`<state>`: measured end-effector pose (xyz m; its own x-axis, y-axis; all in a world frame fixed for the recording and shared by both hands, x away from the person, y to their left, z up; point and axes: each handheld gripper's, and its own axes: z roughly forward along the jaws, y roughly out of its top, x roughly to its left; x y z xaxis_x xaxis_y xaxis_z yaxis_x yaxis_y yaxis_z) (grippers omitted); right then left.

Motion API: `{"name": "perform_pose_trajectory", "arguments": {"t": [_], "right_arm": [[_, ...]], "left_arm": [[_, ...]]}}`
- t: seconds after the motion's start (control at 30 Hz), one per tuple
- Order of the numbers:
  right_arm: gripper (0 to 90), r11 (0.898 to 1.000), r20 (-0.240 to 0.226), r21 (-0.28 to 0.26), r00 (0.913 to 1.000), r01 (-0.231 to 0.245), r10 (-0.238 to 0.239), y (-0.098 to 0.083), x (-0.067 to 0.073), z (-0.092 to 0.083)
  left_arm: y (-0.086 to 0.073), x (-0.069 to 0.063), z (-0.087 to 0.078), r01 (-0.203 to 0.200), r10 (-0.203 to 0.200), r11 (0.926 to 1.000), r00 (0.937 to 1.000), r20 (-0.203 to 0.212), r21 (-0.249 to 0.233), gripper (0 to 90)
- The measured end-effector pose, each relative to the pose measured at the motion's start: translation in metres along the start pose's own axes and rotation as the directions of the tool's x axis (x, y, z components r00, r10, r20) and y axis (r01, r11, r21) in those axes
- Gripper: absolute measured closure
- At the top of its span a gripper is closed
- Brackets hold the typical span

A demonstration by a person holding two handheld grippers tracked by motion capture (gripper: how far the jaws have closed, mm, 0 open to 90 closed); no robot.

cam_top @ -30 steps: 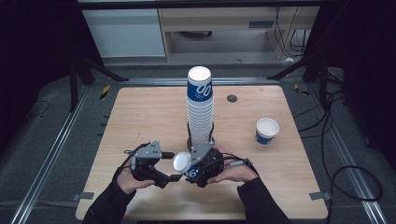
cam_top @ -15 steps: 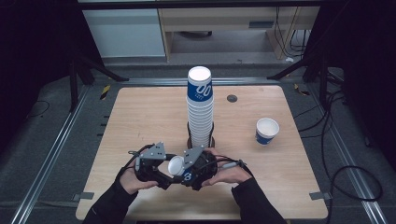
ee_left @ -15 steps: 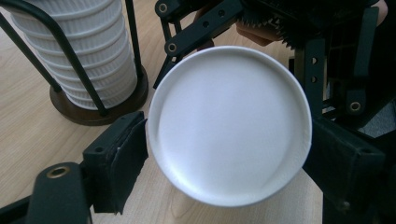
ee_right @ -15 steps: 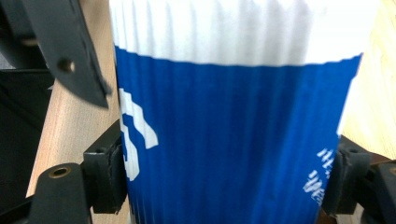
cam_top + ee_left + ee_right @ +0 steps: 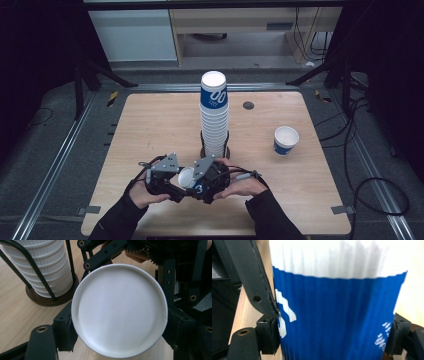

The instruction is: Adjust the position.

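Near me, I see one ribbed blue-and-white paper cup [image 5: 186, 177] above the counter's [image 5: 150, 125] front edge, clamped by my right tool [image 5: 200, 181]; my left tool [image 5: 172, 181] has just been closing, jaws at its round white end. Beyond: one tall cup stack [image 5: 214, 115] in a wire-framed holder, one lone cup [image 5: 285, 140].

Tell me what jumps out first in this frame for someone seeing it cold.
A tall stack of blue-and-white paper cups rises upside down from a dark stand at the table's middle. Just in front of it, near the front edge, the left tool and right tool both pinch one cup between them, the left having just closed. A lone cup stands upright at the right.
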<state>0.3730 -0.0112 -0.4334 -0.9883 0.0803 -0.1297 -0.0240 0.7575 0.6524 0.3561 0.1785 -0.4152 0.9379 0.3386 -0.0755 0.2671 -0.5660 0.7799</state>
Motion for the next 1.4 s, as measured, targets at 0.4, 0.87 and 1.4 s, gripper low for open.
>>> {"name": "perform_pose_trajectory", "arguments": {"t": [0.4,0.87,1.4], "right_arm": [[12.5,1.0,-0.011,-0.021,0.9997,-0.02,0.02,0.0,-0.002,-0.002],[6.7,0.993,0.045,-0.096,0.9959,-0.074,0.079,-0.008,-0.01,-0.034],[5.9,0.95,0.094,-0.224,0.9652,-0.218,0.244,-0.046,-0.015,-0.071]], "left_arm": [[0.0,0.001,-0.002,0.008,-0.008,0.9999,1.0,-0.002,-0.007,25.6],[-0.004,0.012,-0.02,0.029,-0.031,0.9981,0.9987,-0.041,-0.054,25.6],[-0.007,0.02,-0.027,0.056,-0.053,0.9642,0.9984,0.019,-0.259,25.6]]}}
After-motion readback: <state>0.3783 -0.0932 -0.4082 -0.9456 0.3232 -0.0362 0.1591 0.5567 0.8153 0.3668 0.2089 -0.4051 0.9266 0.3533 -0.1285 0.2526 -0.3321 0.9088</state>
